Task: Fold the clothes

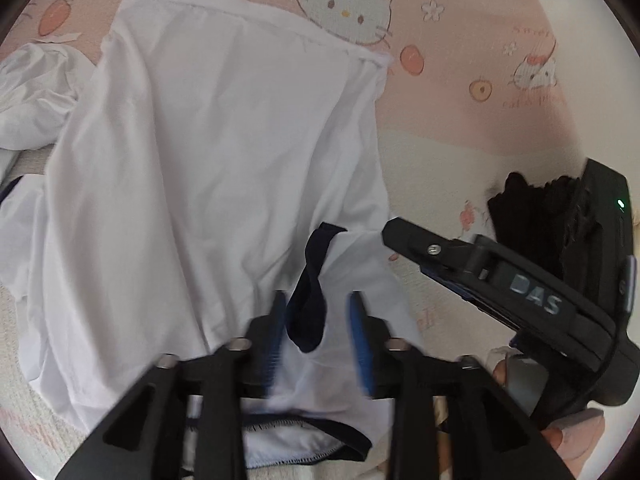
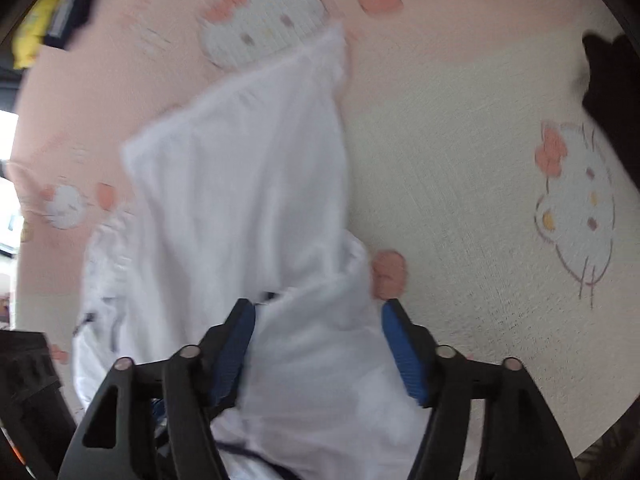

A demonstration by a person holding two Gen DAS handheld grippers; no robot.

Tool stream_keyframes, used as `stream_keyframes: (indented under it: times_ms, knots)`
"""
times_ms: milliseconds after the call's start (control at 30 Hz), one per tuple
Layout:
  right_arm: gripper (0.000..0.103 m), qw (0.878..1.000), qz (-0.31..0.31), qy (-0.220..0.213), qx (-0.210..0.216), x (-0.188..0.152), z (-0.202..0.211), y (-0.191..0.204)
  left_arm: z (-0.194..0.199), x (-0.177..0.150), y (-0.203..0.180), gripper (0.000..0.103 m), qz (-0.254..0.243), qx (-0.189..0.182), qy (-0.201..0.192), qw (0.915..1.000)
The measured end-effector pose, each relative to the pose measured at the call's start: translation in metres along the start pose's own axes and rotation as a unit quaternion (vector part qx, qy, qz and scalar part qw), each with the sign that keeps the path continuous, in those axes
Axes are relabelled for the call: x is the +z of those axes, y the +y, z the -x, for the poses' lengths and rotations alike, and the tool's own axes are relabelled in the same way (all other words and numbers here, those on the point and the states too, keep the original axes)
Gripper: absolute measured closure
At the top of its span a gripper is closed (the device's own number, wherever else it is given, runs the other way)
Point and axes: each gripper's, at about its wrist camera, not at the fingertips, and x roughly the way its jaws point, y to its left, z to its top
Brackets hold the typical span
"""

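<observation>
A white garment (image 1: pixel 220 140) with navy trim (image 1: pixel 308 304) lies spread lengthwise on a pink and cream cartoon-cat sheet (image 1: pixel 460 128). My left gripper (image 1: pixel 318 320) hovers over its near end. Its blue pads stand apart, and the navy strip and white cloth lie loose between them. In the right wrist view the same white garment (image 2: pixel 240 180) runs away from my right gripper (image 2: pixel 320 340). Those jaws are spread wide over a bunched fold, and neither pad presses on it. The picture there is blurred.
A second crumpled white cloth (image 1: pixel 28 92) lies at the left edge. The right tool's black housing (image 1: pixel 520 288) and some dark fabric (image 1: pixel 520 208) sit close on the right. The printed sheet (image 2: pixel 480 200) extends to the right. Yellow and dark items (image 2: pixel 36 28) lie at the far left corner.
</observation>
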Motion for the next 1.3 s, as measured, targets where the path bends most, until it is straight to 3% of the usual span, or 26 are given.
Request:
stream_keyframes:
  times_ms: [33, 67, 200, 333, 433, 567, 700, 833, 933, 1067, 1300]
  knots:
    - [0.026, 1.0, 0.009, -0.023, 0.0, -0.003, 0.012, 0.006, 0.008, -0.001, 0.0, 0.031, 0.007, -0.012, -0.008, 0.9999]
    - [0.025, 0.999, 0.02, -0.051, 0.0, -0.007, 0.023, 0.013, 0.015, -0.003, 0.003, 0.027, 0.02, -0.028, -0.012, 0.9994]
    - [0.023, 0.986, 0.069, -0.154, 0.007, -0.025, 0.062, 0.046, 0.044, -0.01, 0.019, 0.026, 0.071, -0.068, -0.025, 0.9949]
    - [0.02, 0.972, 0.121, -0.201, 0.0, -0.041, 0.093, 0.072, 0.073, -0.021, 0.023, 0.026, 0.074, -0.04, -0.057, 0.9949]
    - [0.02, 0.978, 0.106, -0.182, 0.009, -0.045, 0.095, 0.079, 0.097, -0.026, 0.022, 0.026, 0.045, 0.01, -0.087, 0.9951]
    - [0.02, 0.984, 0.066, -0.16, 0.036, -0.052, 0.098, 0.081, 0.126, -0.03, 0.032, 0.026, 0.022, 0.04, -0.114, 0.9925]
    - [0.02, 0.989, 0.032, -0.139, 0.047, -0.048, 0.09, 0.084, 0.132, -0.026, 0.046, 0.026, 0.046, 0.021, -0.114, 0.9922]
    - [0.02, 0.986, 0.038, -0.151, 0.065, -0.047, 0.086, 0.091, 0.124, -0.021, 0.058, 0.026, 0.069, 0.012, -0.111, 0.9914]
    - [0.02, 0.989, 0.025, -0.129, 0.06, -0.035, 0.074, 0.099, 0.125, -0.023, 0.066, 0.026, 0.064, 0.034, -0.108, 0.9916]
    - [0.02, 0.989, 0.022, -0.093, 0.114, -0.03, 0.059, 0.109, 0.124, -0.021, 0.083, 0.026, 0.073, 0.057, -0.106, 0.99]
    - [0.02, 0.992, 0.04, -0.063, 0.1, -0.034, 0.037, 0.125, 0.121, -0.016, 0.119, 0.026, 0.099, 0.061, -0.086, 0.9895]
